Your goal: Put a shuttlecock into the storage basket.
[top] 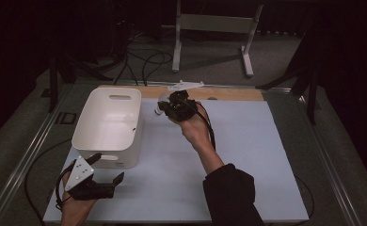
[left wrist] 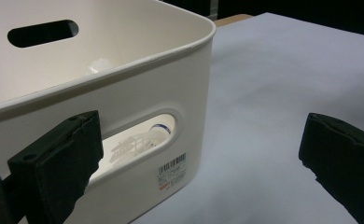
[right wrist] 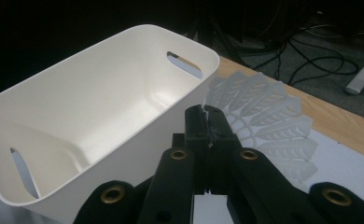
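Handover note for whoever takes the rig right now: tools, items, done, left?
Right tool: shut on a shuttlecock, held beside the white bin, near its far right corner.
Left tool: open, holding nothing, at the bin's near wall.
Done: one shuttlecock in the bin, seen through the handle slot.
Left: likely carry the held shuttlecock over the rim and release.
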The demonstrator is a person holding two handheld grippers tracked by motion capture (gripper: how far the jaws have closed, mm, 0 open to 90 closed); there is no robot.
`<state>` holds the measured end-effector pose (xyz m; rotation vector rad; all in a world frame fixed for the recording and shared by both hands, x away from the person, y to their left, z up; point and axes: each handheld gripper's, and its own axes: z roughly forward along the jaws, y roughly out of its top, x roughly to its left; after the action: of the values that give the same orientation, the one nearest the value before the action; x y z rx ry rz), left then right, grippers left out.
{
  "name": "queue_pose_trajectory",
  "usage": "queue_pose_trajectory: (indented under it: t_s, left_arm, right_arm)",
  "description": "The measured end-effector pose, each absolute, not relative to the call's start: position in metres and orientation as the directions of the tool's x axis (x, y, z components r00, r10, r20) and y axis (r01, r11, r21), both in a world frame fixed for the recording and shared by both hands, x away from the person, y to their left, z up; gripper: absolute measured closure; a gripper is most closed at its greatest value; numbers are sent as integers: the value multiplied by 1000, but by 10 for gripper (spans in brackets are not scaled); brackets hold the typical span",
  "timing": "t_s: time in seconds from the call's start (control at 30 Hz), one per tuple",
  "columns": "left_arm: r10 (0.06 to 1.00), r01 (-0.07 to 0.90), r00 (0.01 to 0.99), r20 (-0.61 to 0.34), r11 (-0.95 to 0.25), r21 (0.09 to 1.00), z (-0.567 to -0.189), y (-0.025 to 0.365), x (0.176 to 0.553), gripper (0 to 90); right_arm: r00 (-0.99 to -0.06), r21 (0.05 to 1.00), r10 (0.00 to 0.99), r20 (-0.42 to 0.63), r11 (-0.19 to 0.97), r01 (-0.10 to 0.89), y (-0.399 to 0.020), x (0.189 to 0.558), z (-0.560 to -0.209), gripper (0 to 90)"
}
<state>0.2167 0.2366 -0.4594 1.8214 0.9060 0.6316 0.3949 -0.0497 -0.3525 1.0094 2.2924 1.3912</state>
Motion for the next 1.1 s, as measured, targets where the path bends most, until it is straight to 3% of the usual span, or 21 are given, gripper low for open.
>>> queue_pose_trajectory:
  t_s: [1.1]
  left_arm:
    - [809, 304, 588, 30, -255, 918, -459, 237, 217, 5]
  right_arm:
    - [-725, 870, 678, 121, 279, 406, -39, 395, -342, 900]
